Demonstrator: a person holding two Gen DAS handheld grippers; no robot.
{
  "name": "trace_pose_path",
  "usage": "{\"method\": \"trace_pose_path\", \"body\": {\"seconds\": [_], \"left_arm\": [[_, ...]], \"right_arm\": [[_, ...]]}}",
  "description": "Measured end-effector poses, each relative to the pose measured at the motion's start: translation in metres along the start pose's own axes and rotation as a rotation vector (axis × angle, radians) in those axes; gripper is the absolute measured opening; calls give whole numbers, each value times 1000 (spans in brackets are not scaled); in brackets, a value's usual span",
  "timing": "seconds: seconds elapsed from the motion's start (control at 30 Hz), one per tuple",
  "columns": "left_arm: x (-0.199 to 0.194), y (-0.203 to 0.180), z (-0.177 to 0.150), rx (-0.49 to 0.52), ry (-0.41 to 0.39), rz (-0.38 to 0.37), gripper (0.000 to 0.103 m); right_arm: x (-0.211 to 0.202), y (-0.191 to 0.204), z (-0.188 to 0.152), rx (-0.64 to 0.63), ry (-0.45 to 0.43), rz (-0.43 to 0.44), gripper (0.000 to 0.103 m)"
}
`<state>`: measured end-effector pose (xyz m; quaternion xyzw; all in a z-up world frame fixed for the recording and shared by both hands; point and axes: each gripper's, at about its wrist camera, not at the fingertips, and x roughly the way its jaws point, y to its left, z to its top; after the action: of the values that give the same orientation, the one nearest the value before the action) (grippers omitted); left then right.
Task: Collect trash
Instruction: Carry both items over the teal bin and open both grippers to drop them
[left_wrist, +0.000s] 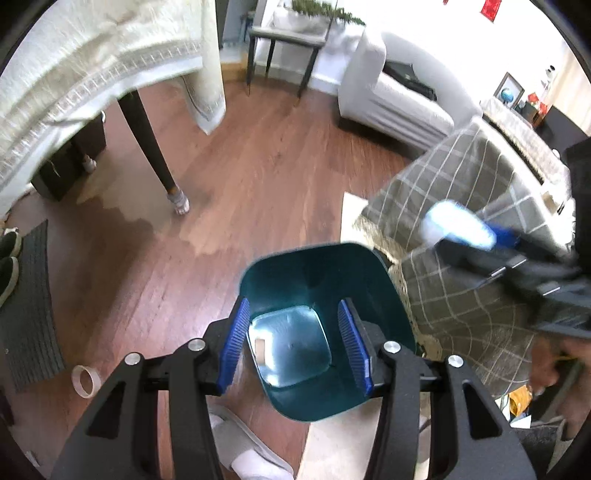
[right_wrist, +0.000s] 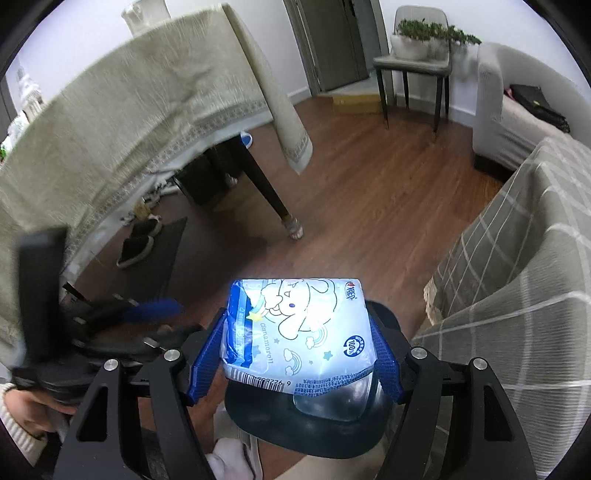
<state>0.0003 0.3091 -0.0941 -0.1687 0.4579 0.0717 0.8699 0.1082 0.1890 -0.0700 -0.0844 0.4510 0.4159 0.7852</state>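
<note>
A teal trash bin (left_wrist: 369, 269) stands on the wooden floor beside the checked sofa cover. A small tan scrap (left_wrist: 260, 347) lies on its shiny bottom. My left gripper (left_wrist: 293, 304) hangs over the bin's mouth, open, with nothing between its blue pads. My right gripper (right_wrist: 297, 321) is shut on a blue-and-white tissue packet (right_wrist: 295, 328) printed with a cartoon dog, held just above the bin's rim (right_wrist: 306, 435). In the left wrist view that packet (left_wrist: 456, 225) shows blurred at the right, above the sofa cover. The left gripper (right_wrist: 155, 308) appears blurred at the left of the right wrist view.
A table under a cream cloth (left_wrist: 92, 66) with a dark leg (left_wrist: 151, 147) stands to the left. A tape roll (left_wrist: 85, 381) lies on the floor by a dark mat (left_wrist: 29, 310) with shoes. The checked sofa (right_wrist: 517, 277) borders the bin. A slippered foot (left_wrist: 240, 443) is beside the bin.
</note>
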Motion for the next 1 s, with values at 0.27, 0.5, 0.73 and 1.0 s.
{"method": "trace_pose_path", "body": {"seconds": [0.27, 0.5, 0.73, 1.0], "left_arm": [[-31, -2, 10, 15, -80, -19, 38], [-56, -8, 20, 29, -141, -52, 32], [-72, -15, 27, 26, -184, -81, 32], [-80, -15, 32, 24, -209, -73, 32]], "right_arm": [[42, 5, -15, -19, 120, -28, 72], [68, 3, -36, -61, 216, -85, 73], [83, 5, -50, -110, 292, -128, 84], [66, 19, -45, -142, 257, -104, 84]]}}
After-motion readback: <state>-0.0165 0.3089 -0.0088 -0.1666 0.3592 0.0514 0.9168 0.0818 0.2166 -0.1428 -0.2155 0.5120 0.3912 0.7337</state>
